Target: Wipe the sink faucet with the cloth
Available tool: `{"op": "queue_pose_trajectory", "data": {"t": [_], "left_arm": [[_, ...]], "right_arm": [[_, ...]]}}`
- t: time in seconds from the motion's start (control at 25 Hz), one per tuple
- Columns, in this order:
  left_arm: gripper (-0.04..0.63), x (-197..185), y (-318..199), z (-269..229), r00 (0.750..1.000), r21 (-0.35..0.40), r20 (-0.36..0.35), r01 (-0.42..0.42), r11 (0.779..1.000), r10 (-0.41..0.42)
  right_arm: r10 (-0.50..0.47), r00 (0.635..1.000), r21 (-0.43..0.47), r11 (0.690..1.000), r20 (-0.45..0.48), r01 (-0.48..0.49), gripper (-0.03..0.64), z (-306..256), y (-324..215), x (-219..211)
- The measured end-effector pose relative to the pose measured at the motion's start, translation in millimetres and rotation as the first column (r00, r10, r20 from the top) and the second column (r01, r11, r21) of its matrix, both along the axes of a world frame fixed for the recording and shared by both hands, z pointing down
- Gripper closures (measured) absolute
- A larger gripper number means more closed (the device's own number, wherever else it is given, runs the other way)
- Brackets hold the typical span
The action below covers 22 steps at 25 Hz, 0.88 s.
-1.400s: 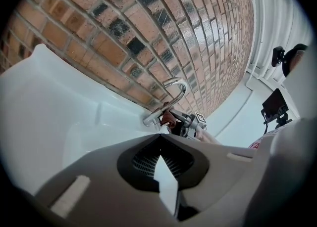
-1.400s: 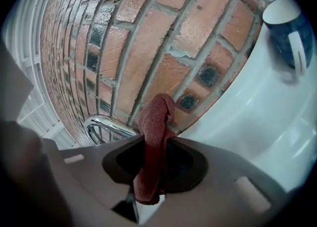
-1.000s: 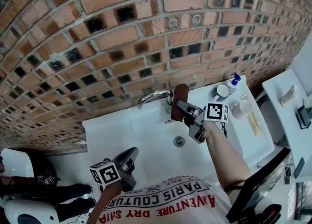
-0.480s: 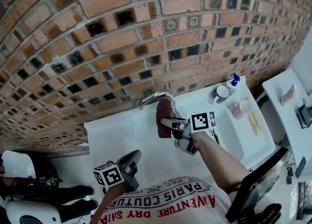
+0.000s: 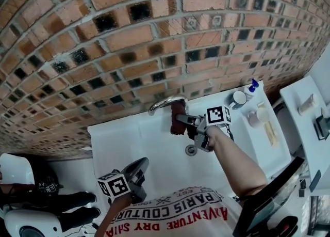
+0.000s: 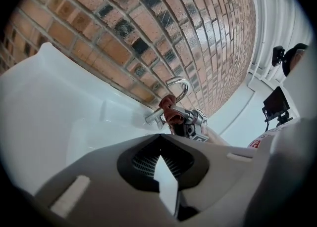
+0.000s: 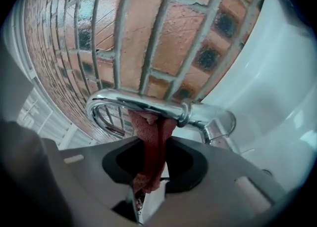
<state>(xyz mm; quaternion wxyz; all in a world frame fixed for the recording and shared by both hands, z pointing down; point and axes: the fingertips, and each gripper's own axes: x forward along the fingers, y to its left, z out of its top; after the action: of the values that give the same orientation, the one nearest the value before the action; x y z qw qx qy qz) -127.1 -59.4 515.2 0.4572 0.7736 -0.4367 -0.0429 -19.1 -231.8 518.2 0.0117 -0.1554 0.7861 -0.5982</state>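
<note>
The right gripper [image 7: 153, 171] pinches the soft, floppy-looking dark red cloth [image 7: 151, 144] by its middle against the shiny curved metal faucet [image 7: 143, 103], while the near left gripper [image 6: 161, 147] has its jaws together, empty.

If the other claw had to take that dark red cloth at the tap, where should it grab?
Probably the loose lower end of the dark red cloth, coming from the white sink basin side. The right claw is shut on its middle and its top presses against the curved chrome faucet spout, with the brick wall behind, so only that hanging end looks free.
</note>
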Motion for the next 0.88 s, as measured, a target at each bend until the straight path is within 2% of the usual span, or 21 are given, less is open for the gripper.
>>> {"op": "queue_pose_trajectory", "data": {"t": [0.32,0.44,0.72,0.88], "left_arm": [[0.595,-3,-1,2,1.0,0.003,0.005,0.002,1.0,-0.002],[0.595,-8,-2,-2,1.0,0.019,0.025,0.012,1.0,-0.012],[0.595,-13,-3,-8,1.0,0.027,0.01,0.018,0.999,-0.019],[0.595,-15,-5,-19,1.0,0.053,0.016,0.019,0.998,-0.02]], "right_arm": [[0.003,1.0,0.019,1.0,-0.015,-0.003,0.525,1,-6,1],[0.016,0.999,0.085,0.996,-0.035,-0.013,0.525,-11,-6,0],[0.03,0.999,0.195,0.981,-0.044,-0.02,0.525,-56,-4,-1],[0.021,0.996,0.266,0.964,-0.092,0.005,0.525,-74,-1,-8]]}}
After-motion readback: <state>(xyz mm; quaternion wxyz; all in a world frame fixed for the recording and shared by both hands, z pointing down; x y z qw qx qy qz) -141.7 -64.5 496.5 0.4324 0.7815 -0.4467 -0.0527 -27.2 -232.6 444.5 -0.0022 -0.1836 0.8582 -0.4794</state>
